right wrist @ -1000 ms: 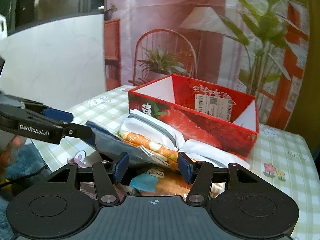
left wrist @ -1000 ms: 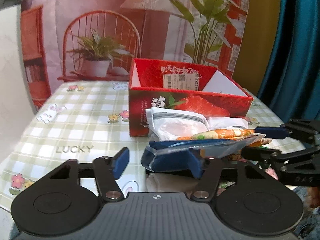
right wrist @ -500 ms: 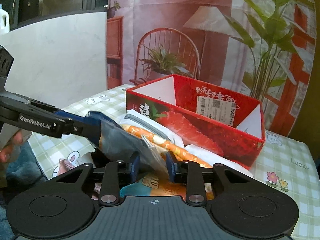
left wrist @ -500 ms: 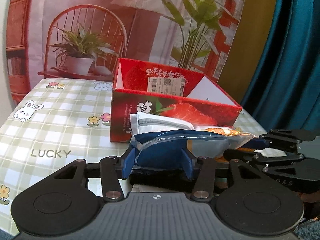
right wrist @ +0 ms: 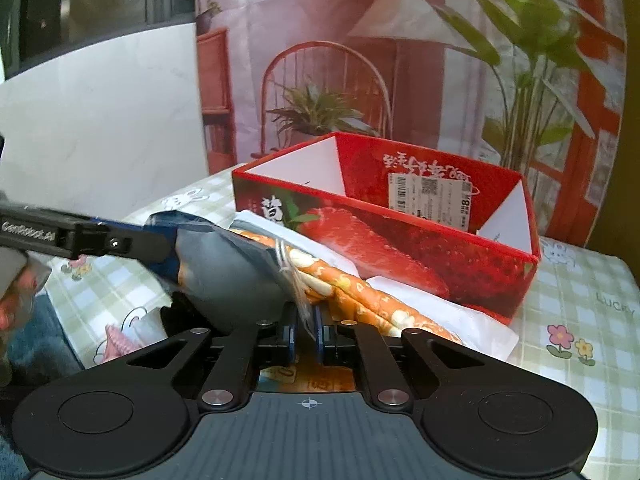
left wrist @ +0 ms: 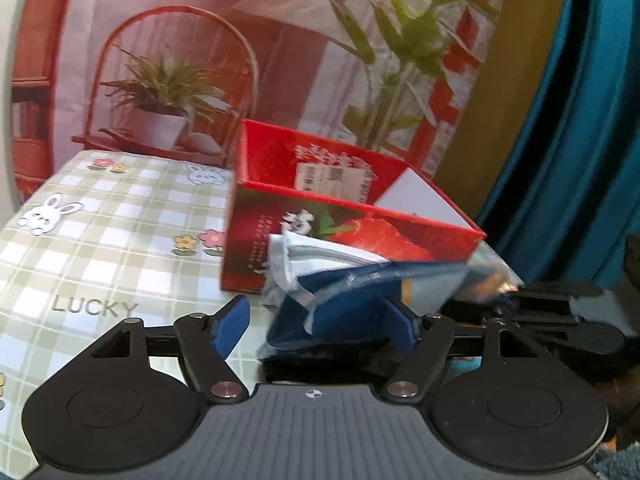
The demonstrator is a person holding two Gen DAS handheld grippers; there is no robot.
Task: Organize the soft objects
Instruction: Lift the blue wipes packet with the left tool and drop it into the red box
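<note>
My matt black plastic claw [right wrist: 306, 336] with blue rubbery pads, crinkly clear plastic pouch [right wrist: 236, 276] over navy cloth, glossy red cardboard box [right wrist: 404, 240], smooth shiny checked oilcloth on my worktop [left wrist: 100, 240]

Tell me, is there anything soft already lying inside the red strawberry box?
No, in the right wrist view the red strawberry box shows only bare inner walls and a label, while the packaged soft items lie on the table in front of it.

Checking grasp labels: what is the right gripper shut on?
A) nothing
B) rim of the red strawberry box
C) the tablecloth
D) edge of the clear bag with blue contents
D. In the right wrist view the right gripper has its blue pads nearly together, pinching the thin edge of the clear bag, in front of the red strawberry box.
</note>
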